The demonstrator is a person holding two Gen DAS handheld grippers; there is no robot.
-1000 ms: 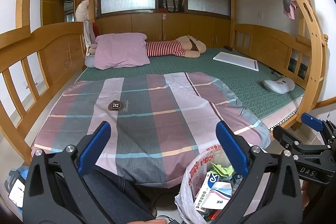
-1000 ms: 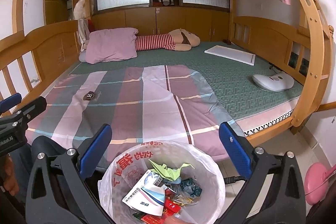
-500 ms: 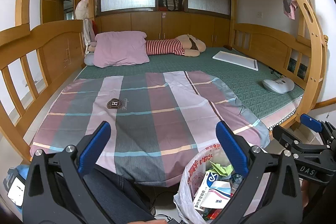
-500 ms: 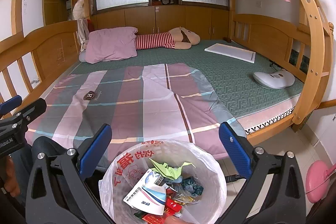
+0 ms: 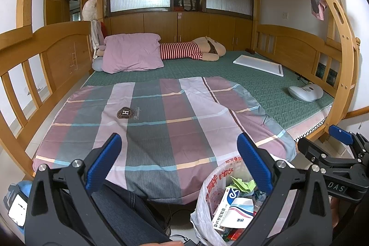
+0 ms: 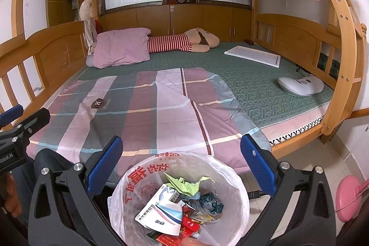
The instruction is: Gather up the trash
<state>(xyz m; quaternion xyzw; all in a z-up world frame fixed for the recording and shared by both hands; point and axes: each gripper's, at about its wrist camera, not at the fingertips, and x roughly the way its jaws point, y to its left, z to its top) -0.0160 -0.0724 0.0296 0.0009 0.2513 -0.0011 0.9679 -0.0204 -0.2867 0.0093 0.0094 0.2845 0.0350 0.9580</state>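
A white plastic trash bag (image 6: pixel 147 179) with red print stands on the floor at the foot of the bed, holding a green paper crane (image 6: pixel 186 183), a blue-and-white medicine box (image 6: pixel 163 218), red packets and crumpled wrappers. My right gripper (image 6: pixel 182 160) hangs open just above the bag's mouth, empty. My left gripper (image 5: pixel 180 158) is open and empty too, over the plaid blanket's edge, with the same trash bag (image 5: pixel 212 186) low to its right. The right gripper (image 5: pixel 339 165) shows at the left wrist view's right edge.
A plaid blanket (image 5: pixel 161 121) covers the near part of a green mattress (image 6: pixel 253 84) inside a wooden bunk frame (image 5: pixel 55 57). On the mattress lie a pink pillow (image 5: pixel 131 52), a striped plush (image 5: pixel 193 50), a white board (image 5: pixel 258 63) and a white device (image 6: pixel 299 84). A pink object (image 6: pixel 348 197) sits on the floor.
Both grippers have drifted back and slightly up from the bed; the bag sits a little lower in the views. Jaws stay wide apart and empty.
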